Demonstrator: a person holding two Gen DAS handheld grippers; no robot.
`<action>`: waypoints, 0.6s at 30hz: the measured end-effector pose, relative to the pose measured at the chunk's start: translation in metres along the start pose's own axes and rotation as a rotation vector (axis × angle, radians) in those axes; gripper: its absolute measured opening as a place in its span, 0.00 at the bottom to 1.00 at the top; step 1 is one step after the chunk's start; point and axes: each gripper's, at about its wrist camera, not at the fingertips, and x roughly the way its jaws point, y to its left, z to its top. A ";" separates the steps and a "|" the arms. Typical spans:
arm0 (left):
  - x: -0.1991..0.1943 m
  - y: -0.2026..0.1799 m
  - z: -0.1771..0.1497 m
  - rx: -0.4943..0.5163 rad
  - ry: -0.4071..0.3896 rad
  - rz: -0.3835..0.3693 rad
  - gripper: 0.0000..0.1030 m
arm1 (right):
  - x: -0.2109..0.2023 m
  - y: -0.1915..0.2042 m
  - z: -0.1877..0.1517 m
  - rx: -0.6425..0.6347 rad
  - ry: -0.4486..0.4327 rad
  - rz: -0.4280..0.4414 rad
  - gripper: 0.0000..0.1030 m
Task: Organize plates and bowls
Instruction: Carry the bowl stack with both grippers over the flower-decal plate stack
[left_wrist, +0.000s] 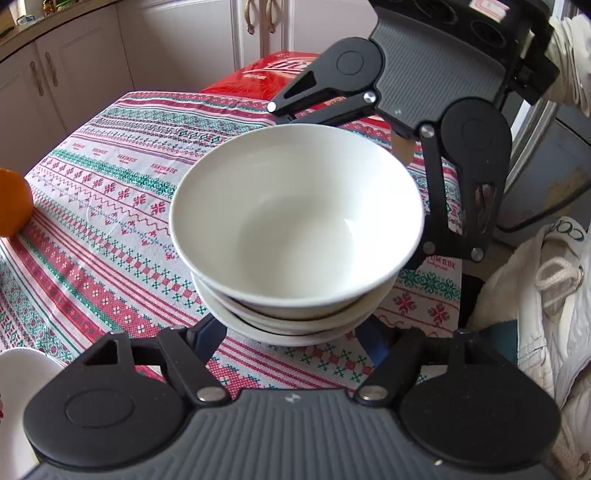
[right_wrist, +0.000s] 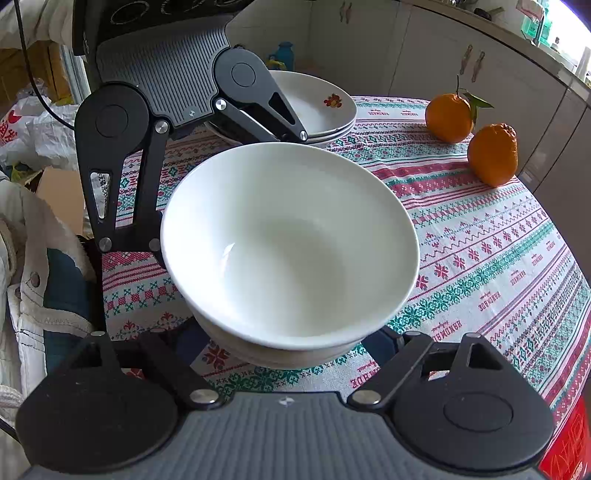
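Left gripper (left_wrist: 291, 338): the fingers (left_wrist: 207, 334) straddle the foot of the stack of bowls (left_wrist: 295, 221), one on each side. The tips run under the lowest rim, so whether they press on it or stand free cannot be told.

Right gripper (right_wrist: 286, 343): its fingers (right_wrist: 384, 341) straddle the same stack from the opposite side. Contact is hidden here too.

The stack stands on the surface (left_wrist: 110, 221), on a patterned cloth. It sits near the edge on the side of the white jacket (left_wrist: 546, 314).

Hazards from this position:
- Both grippers address the lowest bowls (left_wrist: 295, 325). The top bowl (right_wrist: 288, 243) is nested loosely and appears slightly tilted. An uneven lift is likely to tip or slide it.
- The sides are glazed and curved, so a light grip may slip downward.
- Unequal closing of the two grippers may push the stack sideways, dragging the cloth or driving the stack off the near edge.

Farther away stand the stack of plates (right_wrist: 325, 107) and two oranges (right_wrist: 448, 118). A carry towards them risks chipping rims or knocking the fruit so that it rolls.
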 end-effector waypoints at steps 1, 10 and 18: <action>0.000 0.000 0.000 0.001 0.001 -0.002 0.73 | 0.000 0.000 -0.001 0.000 -0.001 0.000 0.88; -0.001 0.001 0.004 0.015 0.019 0.000 0.73 | -0.001 0.000 0.000 0.016 -0.005 0.002 0.87; -0.004 0.001 0.003 0.009 0.013 0.001 0.73 | -0.003 0.002 0.004 0.014 0.000 -0.002 0.87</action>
